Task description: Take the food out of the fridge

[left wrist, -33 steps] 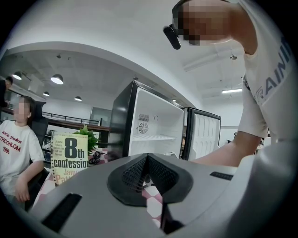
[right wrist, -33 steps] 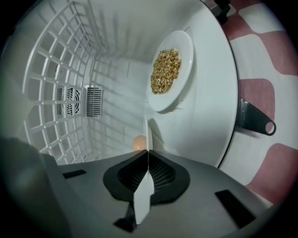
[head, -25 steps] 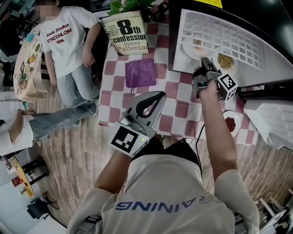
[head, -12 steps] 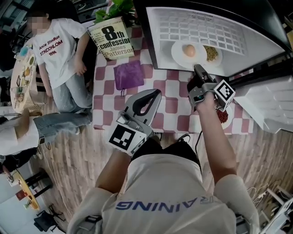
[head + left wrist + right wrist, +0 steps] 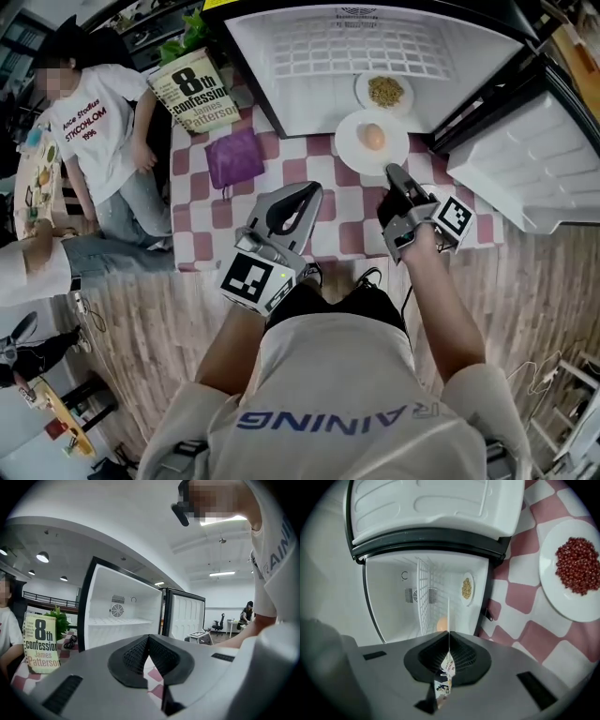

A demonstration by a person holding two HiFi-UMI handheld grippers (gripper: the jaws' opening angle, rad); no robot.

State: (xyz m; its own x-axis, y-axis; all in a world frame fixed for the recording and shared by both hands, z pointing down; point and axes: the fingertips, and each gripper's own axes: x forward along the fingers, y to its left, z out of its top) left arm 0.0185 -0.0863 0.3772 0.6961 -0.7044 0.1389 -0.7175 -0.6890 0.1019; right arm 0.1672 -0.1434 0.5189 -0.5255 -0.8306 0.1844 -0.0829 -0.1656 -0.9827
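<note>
White round plate (image 5: 349,142) carrying a pale orange egg-shaped food (image 5: 373,137) — rim clamped in the right tool (image 5: 392,176), just ahead of it at the white fridge (image 5: 272,56) mouth. Hold level, draw straight back, lower onto checked worktop (image 5: 328,234). Left tool (image 5: 148,639) closed, empty.

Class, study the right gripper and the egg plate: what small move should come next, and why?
Probably lower the egg plate onto the checked tablecloth and release: the right gripper is shut on its rim at the fridge mouth, and the grain plate waits inside.
</note>
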